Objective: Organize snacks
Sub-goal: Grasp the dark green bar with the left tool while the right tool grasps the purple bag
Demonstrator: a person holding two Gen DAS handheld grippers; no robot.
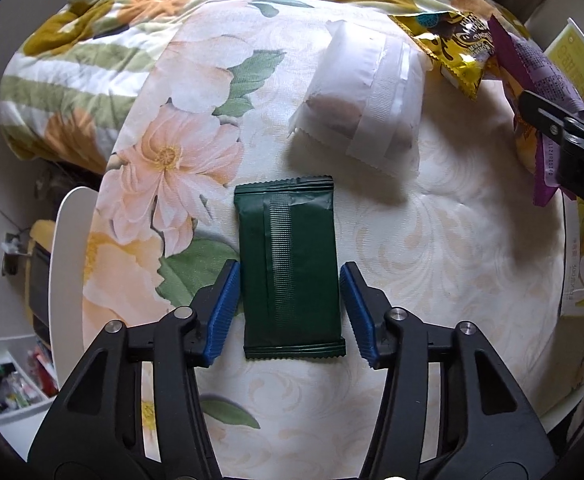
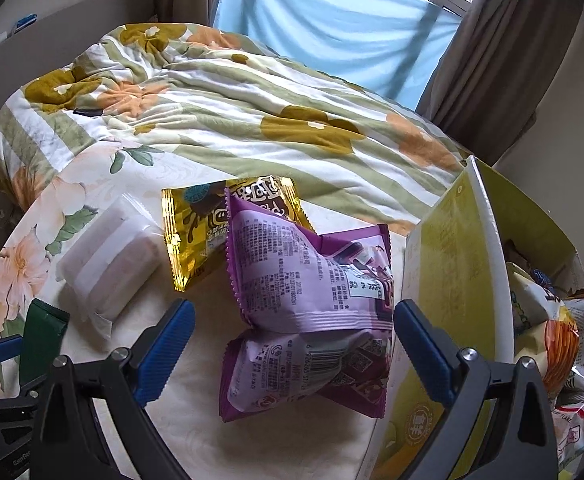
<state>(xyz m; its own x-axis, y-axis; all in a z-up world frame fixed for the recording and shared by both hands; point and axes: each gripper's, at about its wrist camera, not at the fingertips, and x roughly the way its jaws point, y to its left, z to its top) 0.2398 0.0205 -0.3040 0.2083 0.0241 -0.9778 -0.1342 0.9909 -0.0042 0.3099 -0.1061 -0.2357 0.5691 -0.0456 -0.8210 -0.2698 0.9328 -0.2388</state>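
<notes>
A dark green snack packet point(image 1: 288, 216) lies flat on the floral sheet, seam side up. My left gripper point(image 1: 290, 266) straddles its near half, and both blue pads point(image 1: 224, 312) touch its long edges, so it is shut on the packet. In the right wrist view, two purple packets point(image 2: 303, 272) lie stacked between the wide-apart pads of my right gripper point(image 2: 292, 306), which is open and touches neither. A gold packet point(image 2: 200, 236) sits partly under the purple ones, with a white packet point(image 2: 112, 260) to its left. The green packet point(image 2: 44, 336) shows at that view's lower left.
A yellow-green cardboard box point(image 2: 451, 264) stands open just right of the purple packets, with several snack bags point(image 2: 551, 320) inside. A rumpled flowered quilt point(image 2: 212, 112) covers the far half of the bed. A white chair back point(image 1: 68, 264) stands off the bed's left edge.
</notes>
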